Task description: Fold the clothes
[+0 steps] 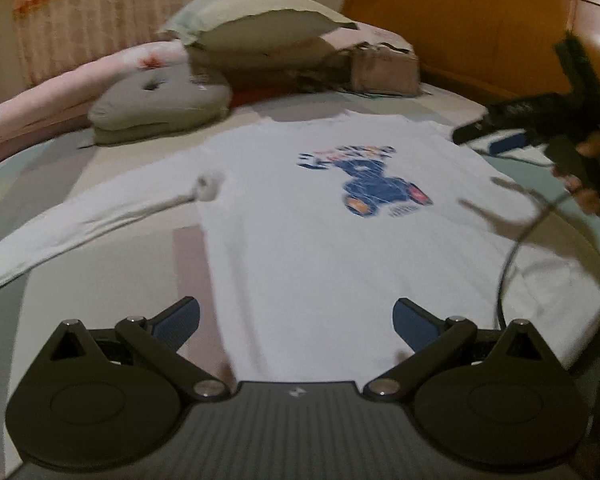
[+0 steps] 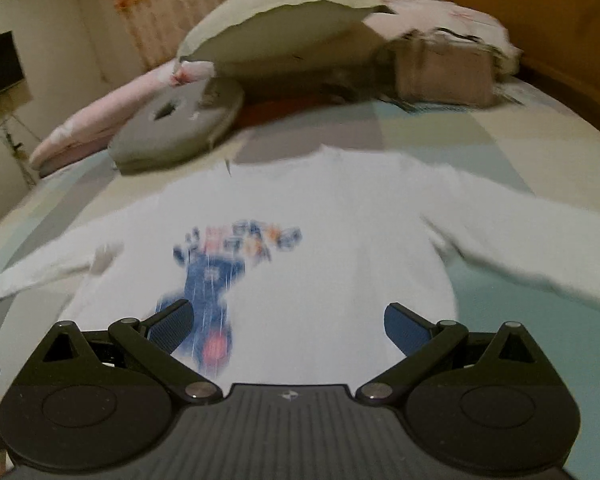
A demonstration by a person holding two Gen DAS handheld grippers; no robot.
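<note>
White long-sleeve shirt (image 1: 320, 240) lies flat, print side up, on the bed (image 1: 100, 160), body spread out, both sleeves out to the sides. Blue graphic print (image 1: 376, 184) on the chest, blurred in both views, detail not readable. Small white tag or clip (image 1: 209, 181) near the armpit on the left of the left wrist view; can't tell what it is. Left gripper (image 1: 296, 320) hangs over the hem end of the shirt, jaws spread wide, nothing between the blue pads (image 1: 180, 320). Right gripper (image 2: 288, 326) sits over the shirt body just below the print, jaws also wide apart, empty; can't tell whether either tool touches the fabric. In the left wrist view the right gripper shows at the right edge (image 1: 496, 132), held by a hand (image 1: 592, 192), with a black cable (image 1: 512, 248) looping down across the shirt's right side. Bedcover is patchwork: pale teal, grey, cream, pinkish blocks. Beyond the collar: grey round cushion (image 1: 160, 104) with a hole in it, pale green pillow (image 1: 256, 20) stacked on other bedding, pink floral bolster (image 1: 72, 80), brown folded bundle (image 1: 384, 68). Wooden headboard (image 1: 480, 20) on the right, patterned curtain (image 1: 100, 8) behind. Both frames motion-blurred.
</note>
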